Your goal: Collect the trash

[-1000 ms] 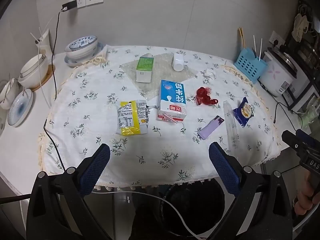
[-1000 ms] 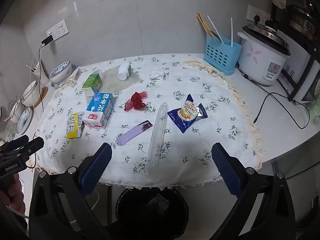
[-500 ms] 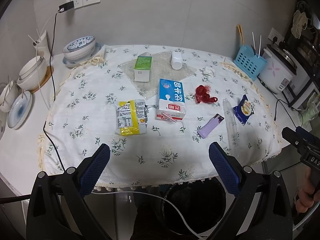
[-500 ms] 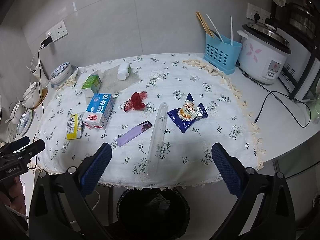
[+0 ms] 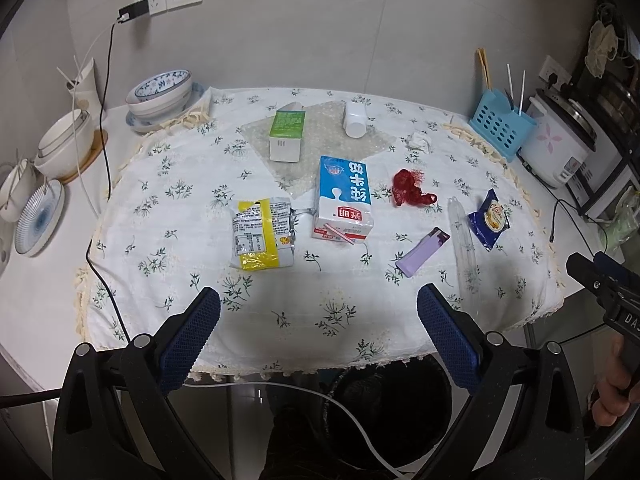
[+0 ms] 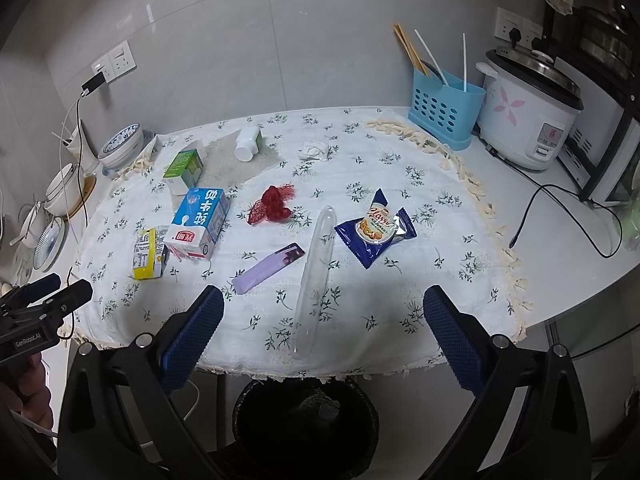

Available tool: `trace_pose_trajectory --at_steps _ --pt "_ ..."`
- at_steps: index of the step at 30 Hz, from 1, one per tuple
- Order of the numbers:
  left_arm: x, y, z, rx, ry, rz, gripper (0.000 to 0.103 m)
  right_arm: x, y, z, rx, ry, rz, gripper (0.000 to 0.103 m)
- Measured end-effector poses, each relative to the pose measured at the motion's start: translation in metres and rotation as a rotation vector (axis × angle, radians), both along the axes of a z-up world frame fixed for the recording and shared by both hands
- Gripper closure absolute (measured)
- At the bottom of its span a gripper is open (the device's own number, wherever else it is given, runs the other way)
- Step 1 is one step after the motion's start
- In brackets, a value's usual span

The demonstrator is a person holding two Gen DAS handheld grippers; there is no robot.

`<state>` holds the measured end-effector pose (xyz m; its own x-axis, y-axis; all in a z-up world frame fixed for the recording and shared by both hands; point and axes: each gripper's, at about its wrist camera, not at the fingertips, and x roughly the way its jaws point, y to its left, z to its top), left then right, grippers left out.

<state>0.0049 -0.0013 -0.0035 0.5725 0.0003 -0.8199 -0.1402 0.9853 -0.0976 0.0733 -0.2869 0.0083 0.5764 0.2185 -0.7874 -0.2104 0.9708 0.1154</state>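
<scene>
Both grippers slightly farther back, empty

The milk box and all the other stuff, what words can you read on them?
"光明" and "牛奶": milk carton
"Classy": probably, on the blue snack packet
"GenRobot.AI": left gripper, seen from the right wrist
"DAS": cut off, right gripper
Yellow packet, green carton: print too small.

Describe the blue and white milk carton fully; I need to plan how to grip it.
The milk carton is a rectangular box, seemingly coated paperboard, blue on top fading to white, with a red label band at its near end. It lies flat on its broad side on the floral tablecloth, printed face up. A pink straw rests diagonally against its near end. A crumpled yellow snack wrapper lies close on its left. Neither gripper touches it.
</scene>
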Motion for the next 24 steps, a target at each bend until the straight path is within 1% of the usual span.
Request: trace_pose_trajectory --at_steps 8,13,18,19,24 --pt "-0.0009 -0.0004 0.0008 0.015 -0.015 -0.002 0.007 0.0006 0.0003 0.0015 -0.003 -0.002 0.002 0.007" --pt "-0.0024 -0.0031 0.0039 0.043 -0.049 -0.003 0.007 0.0003 -0.0018 0.0028 0.000 -0.003 0.004 0.007" --pt "-0.0022 -0.0026 0.0032 0.037 -0.038 -0.004 0.007 -0.0008 -0.0017 0.0015 -0.001 -0.002 0.007 0.008" --pt "-0.0014 -0.0032 0.0026 0.034 -0.025 -0.005 0.007 -0.0008 -0.0015 0.0016 -0.001 -0.002 0.007 0.007" --pt "-0.0012 -0.0042 0.0032 0.036 -0.026 -0.006 0.007 -0.0006 -0.0012 0.0013 -0.001 -0.002 0.008 0.008"
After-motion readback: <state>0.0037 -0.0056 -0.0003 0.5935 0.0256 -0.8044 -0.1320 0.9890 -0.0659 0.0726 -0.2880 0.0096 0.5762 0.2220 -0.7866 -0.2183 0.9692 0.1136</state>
